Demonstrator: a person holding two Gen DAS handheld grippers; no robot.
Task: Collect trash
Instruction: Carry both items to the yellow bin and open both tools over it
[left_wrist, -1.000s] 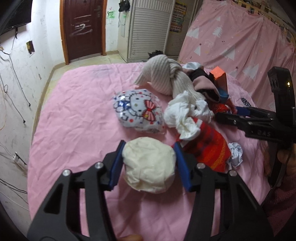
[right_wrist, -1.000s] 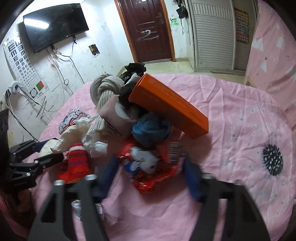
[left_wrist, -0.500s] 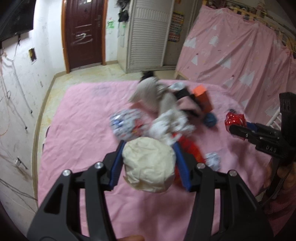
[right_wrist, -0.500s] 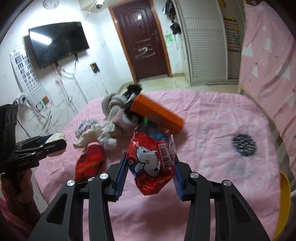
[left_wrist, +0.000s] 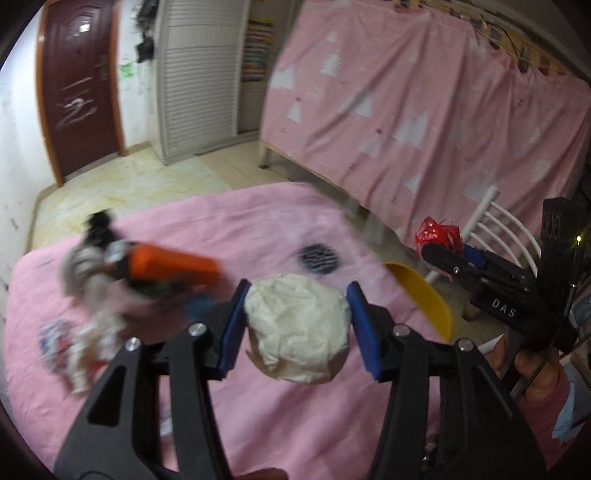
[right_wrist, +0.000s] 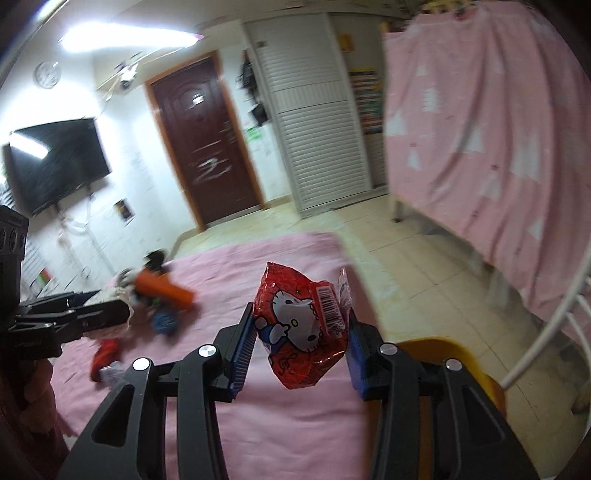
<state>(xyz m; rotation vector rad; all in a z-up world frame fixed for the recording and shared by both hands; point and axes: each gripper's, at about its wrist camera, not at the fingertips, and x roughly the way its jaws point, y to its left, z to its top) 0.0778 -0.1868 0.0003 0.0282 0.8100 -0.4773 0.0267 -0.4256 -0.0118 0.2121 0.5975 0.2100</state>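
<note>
Paper wad (left_wrist: 297, 328) pinched by left fingers (left_wrist: 232, 328), red wrapper (right_wrist: 303, 325) — right fingers (right_wrist: 243, 347).

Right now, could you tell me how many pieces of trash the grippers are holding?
2. A white paper wad sits in the left gripper, and a red snack wrapper in the right gripper. More may remain in the blurred pile.
</note>
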